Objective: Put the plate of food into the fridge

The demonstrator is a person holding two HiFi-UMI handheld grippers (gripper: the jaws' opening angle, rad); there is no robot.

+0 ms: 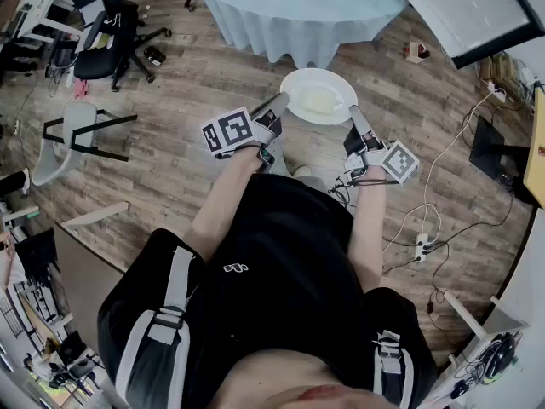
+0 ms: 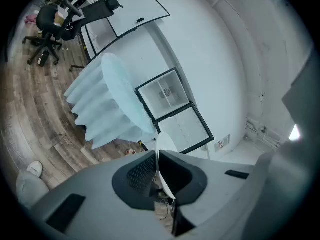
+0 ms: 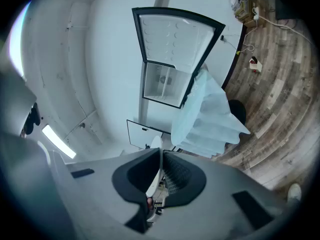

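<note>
A white plate (image 1: 317,96) with pale food (image 1: 316,100) on it hangs level above the wood floor, in front of me. My left gripper (image 1: 278,106) is shut on the plate's left rim, and my right gripper (image 1: 352,114) is shut on its right rim. In the left gripper view the plate's edge (image 2: 163,170) runs between the dark pads, and the same in the right gripper view, where the plate's edge (image 3: 154,176) is pinched. The fridge (image 2: 172,109) stands ahead with its door (image 3: 172,36) open, beyond the table.
A round table with a pale blue cloth (image 1: 298,7) stands just ahead of the plate. Office chairs (image 1: 98,28) and a white chair (image 1: 72,139) are at the left. Cables and a power strip (image 1: 421,245) lie on the floor at the right.
</note>
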